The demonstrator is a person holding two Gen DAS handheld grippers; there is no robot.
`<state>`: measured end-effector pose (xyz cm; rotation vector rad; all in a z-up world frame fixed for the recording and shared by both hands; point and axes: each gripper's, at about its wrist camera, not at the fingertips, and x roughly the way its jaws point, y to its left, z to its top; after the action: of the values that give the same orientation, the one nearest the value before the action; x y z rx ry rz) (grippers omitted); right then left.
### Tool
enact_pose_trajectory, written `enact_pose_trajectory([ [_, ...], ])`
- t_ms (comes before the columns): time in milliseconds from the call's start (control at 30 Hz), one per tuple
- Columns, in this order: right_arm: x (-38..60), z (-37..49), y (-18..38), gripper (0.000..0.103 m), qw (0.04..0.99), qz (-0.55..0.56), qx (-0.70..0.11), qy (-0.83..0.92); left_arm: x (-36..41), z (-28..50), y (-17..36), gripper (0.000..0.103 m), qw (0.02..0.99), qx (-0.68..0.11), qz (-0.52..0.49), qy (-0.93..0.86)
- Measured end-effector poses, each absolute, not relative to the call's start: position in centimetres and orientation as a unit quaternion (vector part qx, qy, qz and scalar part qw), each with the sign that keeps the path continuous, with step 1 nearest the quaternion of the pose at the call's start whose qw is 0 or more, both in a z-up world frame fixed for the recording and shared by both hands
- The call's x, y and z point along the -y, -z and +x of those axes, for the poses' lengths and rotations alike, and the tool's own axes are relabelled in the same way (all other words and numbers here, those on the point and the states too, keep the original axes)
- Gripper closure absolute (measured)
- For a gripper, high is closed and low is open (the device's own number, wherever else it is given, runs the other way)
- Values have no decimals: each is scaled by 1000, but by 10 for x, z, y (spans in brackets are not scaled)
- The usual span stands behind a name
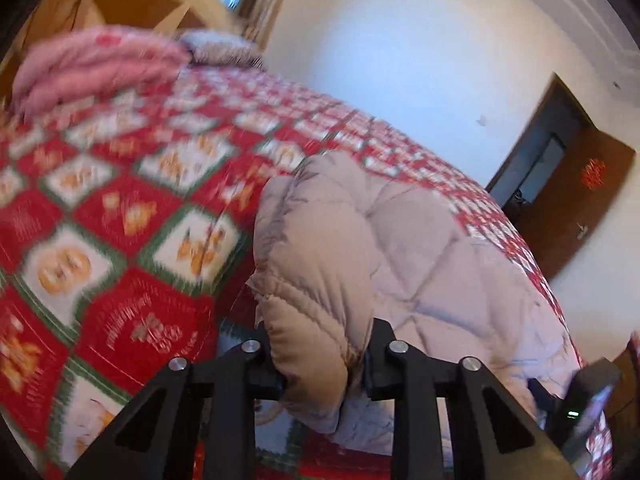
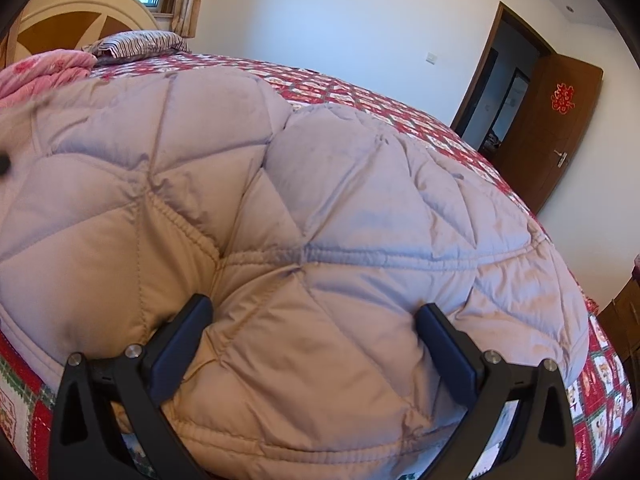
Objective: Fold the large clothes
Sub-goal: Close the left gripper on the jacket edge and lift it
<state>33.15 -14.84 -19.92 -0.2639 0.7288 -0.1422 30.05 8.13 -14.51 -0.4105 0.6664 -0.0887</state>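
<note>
A puffy, quilted, pale lilac-beige jacket (image 1: 380, 240) lies spread on a bed with a red, white and green patchwork bedspread (image 1: 120, 220). In the left wrist view my left gripper (image 1: 324, 344) is shut on a thick fold at the jacket's edge, and the fold is raised off the bedspread. In the right wrist view the jacket (image 2: 320, 180) fills most of the picture. My right gripper (image 2: 316, 320) stands open with its jaws wide apart, pushed into the padding near the jacket's near hem. A bulge of jacket sits between the fingers (image 2: 188, 340).
A folded pink quilt (image 2: 40, 72) and a striped pillow (image 2: 140, 42) lie by the wooden headboard (image 2: 80, 12). Bare bedspread (image 2: 360, 92) lies beyond the jacket. A brown door (image 2: 560, 120) stands open at the right wall. A dark device with a green light (image 1: 588, 400) shows at the left wrist view's right edge.
</note>
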Motion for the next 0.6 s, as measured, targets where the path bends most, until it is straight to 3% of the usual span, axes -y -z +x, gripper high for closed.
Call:
enact_pose_trajectory([
  [233,141,329,199,0,921,-144,-353,75,-83,276,101,84,922,-286,-232,121],
  [600,89,305,198,2,926,-158,-341,36,-149,263,100,86,925,-279,-250,56],
])
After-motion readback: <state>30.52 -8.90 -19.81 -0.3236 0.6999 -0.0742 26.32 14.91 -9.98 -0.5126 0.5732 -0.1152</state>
